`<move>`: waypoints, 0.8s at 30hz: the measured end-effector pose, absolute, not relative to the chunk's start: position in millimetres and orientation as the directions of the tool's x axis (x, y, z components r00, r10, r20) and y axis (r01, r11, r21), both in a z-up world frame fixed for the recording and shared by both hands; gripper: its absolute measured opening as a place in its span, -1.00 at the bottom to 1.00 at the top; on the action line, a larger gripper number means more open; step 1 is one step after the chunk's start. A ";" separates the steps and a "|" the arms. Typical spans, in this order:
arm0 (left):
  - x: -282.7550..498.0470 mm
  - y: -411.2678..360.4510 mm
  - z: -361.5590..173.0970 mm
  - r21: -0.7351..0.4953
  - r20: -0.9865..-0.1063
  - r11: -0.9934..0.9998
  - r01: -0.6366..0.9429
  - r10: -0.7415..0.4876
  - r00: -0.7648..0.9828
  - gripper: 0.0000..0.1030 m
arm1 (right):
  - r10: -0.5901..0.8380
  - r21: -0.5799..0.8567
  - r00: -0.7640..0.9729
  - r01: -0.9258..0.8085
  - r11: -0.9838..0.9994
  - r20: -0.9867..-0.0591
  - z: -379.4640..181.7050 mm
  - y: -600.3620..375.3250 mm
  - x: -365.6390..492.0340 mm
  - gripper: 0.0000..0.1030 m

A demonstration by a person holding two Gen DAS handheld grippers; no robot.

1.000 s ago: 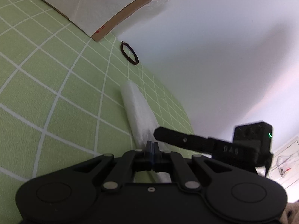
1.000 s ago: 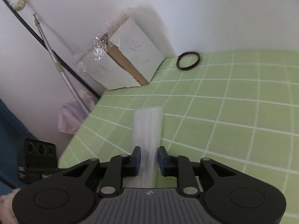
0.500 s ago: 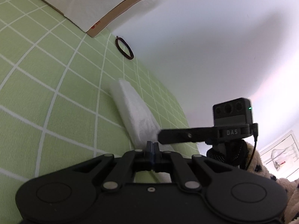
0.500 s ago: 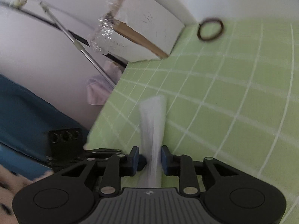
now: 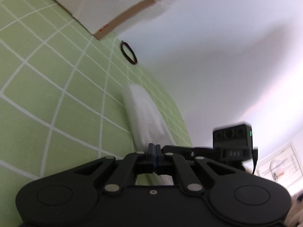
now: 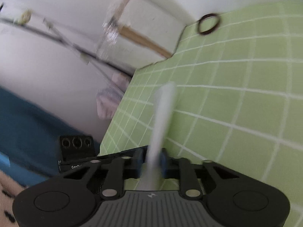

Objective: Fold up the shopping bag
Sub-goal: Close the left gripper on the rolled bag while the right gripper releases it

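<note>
Covering nearly everything here is the green counter [image 5: 56, 98] with its white grid lines, and that's our landmark. At its far edge, a flat cardboard-backed package [image 5: 106, 5] wrapped in clear film leans against the white wall. On the counter near that package lies a thin dark ring [image 5: 128, 53]. Out toward the counter's middle stretches the shopping bag [image 5: 145, 113], white and already folded into a long narrow strip, its far end down on the counter and its near end lifted. The left hand-held gripper [image 5: 155, 149] has its pads pressed together on the strip's near end. The right hand-held gripper [image 6: 152, 160] pinches the same strip [image 6: 162, 113] between its blue pads, the bag blurred and running away over the counter toward the ring [image 6: 208, 24].
</note>
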State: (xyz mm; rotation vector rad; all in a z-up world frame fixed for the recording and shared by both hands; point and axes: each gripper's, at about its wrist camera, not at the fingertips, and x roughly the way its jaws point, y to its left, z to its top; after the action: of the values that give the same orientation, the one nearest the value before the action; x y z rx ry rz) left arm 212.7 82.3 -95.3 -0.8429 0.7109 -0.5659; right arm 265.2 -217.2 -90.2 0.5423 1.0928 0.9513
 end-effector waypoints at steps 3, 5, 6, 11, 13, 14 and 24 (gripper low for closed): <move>215.4 89.1 -98.4 -0.854 -0.294 0.498 0.153 -0.703 0.648 -0.96 | 0.876 0.839 0.198 -0.258 0.480 -0.440 -103.8 -231.5 255.0 -0.79; 216.0 94.2 -98.5 -0.863 -0.281 0.485 0.138 -0.690 0.667 -0.95 | 0.891 0.870 0.225 -0.220 0.442 -0.396 -106.4 -236.0 249.2 -0.79; 216.1 97.2 -98.2 -0.872 -0.265 0.470 0.136 -0.688 0.676 -0.95 | 0.900 0.887 0.238 -0.204 0.414 -0.365 -107.2 -237.6 246.8 -0.79; 216.2 107.8 -92.0 -0.933 -0.085 0.306 0.190 -0.700 0.709 0.25 | 0.951 0.962 0.262 -0.168 0.213 -0.165 -108.2 -240.9 238.7 -0.79; 218.3 105.1 -87.5 -0.938 -0.004 0.240 0.249 -0.729 0.685 0.31 | 0.960 0.971 0.257 -0.177 0.160 -0.112 -105.5 -240.7 235.4 -0.79; 219.6 102.9 -86.4 -0.939 0.018 0.220 0.264 -0.736 0.677 0.33 | 0.963 0.974 0.255 -0.181 0.133 -0.085 -104.1 -240.6 233.8 -0.79; 238.3 83.5 -100.7 -0.952 0.008 0.185 0.243 -0.782 0.624 -0.65 | 0.977 0.972 0.203 -0.210 0.105 -0.062 -96.0 -230.7 231.1 -0.78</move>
State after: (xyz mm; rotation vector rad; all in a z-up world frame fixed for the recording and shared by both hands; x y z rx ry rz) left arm 238.3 83.5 -100.7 -1.1738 0.5570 -0.7771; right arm 231.1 -230.7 -96.0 1.0738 0.9455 1.1018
